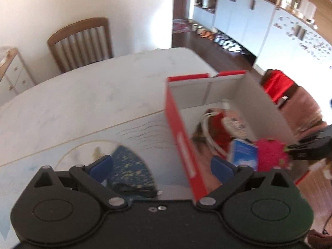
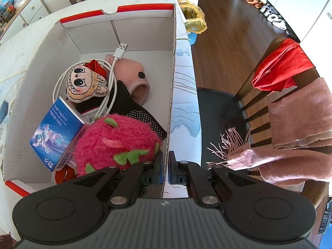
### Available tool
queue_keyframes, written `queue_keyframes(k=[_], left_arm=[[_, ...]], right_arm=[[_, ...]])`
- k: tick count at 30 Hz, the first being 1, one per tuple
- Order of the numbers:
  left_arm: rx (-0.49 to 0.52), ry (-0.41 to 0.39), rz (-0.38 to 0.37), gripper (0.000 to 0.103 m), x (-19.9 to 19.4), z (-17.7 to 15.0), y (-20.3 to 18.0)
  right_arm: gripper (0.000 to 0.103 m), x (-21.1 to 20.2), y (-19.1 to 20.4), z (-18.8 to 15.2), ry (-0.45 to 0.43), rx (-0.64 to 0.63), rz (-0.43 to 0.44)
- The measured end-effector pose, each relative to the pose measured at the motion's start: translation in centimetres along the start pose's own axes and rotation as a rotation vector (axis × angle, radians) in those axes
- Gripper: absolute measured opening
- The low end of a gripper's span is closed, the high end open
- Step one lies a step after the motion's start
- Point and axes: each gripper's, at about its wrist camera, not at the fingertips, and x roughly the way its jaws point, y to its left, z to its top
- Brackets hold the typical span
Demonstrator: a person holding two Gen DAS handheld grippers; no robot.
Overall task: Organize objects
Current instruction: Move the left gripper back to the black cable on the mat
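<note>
A red-and-white cardboard box [image 2: 143, 31] stands on the table. It holds a pink dragon-fruit plush [image 2: 116, 137], a blue tissue pack [image 2: 56, 132], a coiled white USB cable [image 2: 112, 76], a cartoon-face plush [image 2: 87, 85], a pink slipper [image 2: 132, 72] and a black dotted glove [image 2: 141, 112]. My right gripper [image 2: 166, 162] is shut on the box's right wall, one pad on each side. My left gripper [image 1: 161, 166] is wide open above the box's red left wall [image 1: 180, 128], touching nothing. A black cable [image 1: 137, 188] lies on the mat under it.
A dark chair [image 2: 220, 112] draped with a red cloth [image 2: 282, 68] and a pink fringed scarf [image 2: 296, 124] stands right of the table. A wooden chair [image 1: 81, 41] is at the far side. A yellow-lined bin [image 2: 193, 16] sits on the floor.
</note>
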Motion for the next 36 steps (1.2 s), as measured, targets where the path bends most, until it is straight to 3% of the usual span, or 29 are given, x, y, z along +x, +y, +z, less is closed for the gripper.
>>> queue_keyframes(k=[9,17,27,36], left_arm=[[-0.115,0.107,0.129,0.102,4.7,-2.1,3.3],[-0.422,0.235,0.053,0.099,9.3,-3.6,6.4],[-0.446,0.262,0.171,0.095,11.8,-4.1,5.5],[-0.399,0.28,0.178,0.092,12.2,-5.3,5.3]], right_arm=[[0.003,-0.1,-0.1,-0.1,0.001,0.005,-0.001],[0.003,-0.2,-0.2,0.0,0.003,0.007,-0.003],[0.003,-0.3,-0.3,-0.1,0.006,0.014,-0.004],[0.003,-0.3,-0.4,-0.1,0.009,0.024,-0.005]])
